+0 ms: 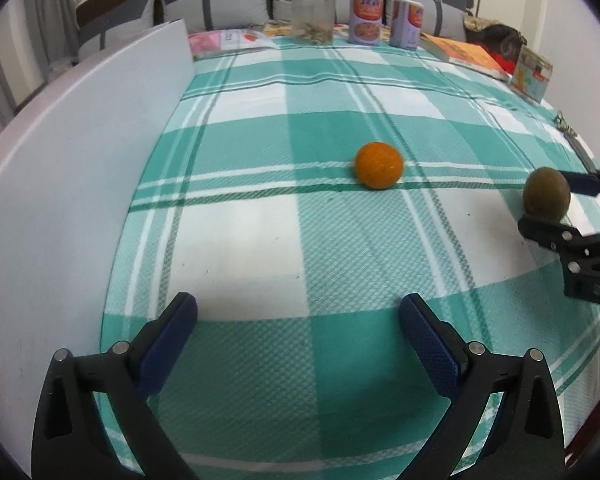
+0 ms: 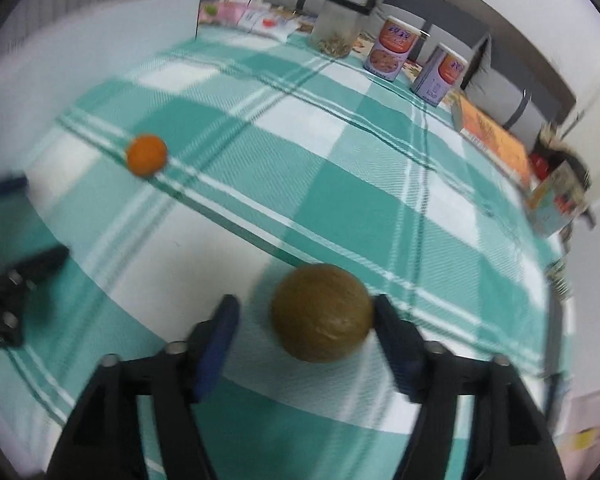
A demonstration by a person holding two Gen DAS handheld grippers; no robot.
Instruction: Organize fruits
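Note:
An orange (image 1: 379,165) sits on the green-and-white checked cloth (image 1: 260,240), well ahead of my left gripper (image 1: 298,306), which is open with nothing between its fingers. A brown kiwi (image 2: 322,312) rests on the cloth between the fingers of my right gripper (image 2: 306,312). Its right finger (image 2: 394,340) lies against the kiwi and its left finger (image 2: 220,332) stands clear with a gap, so it is open. In the left wrist view the kiwi (image 1: 546,194) and right gripper (image 1: 546,203) are at the far right. The orange (image 2: 146,155) appears far left in the blurred right wrist view.
A white board (image 1: 60,180) runs along the cloth's left side. At the back stand a clear jar (image 1: 313,16), two cans (image 1: 366,18), an orange book (image 1: 466,54) and a small carton (image 1: 532,74). Grey cushions lie behind them.

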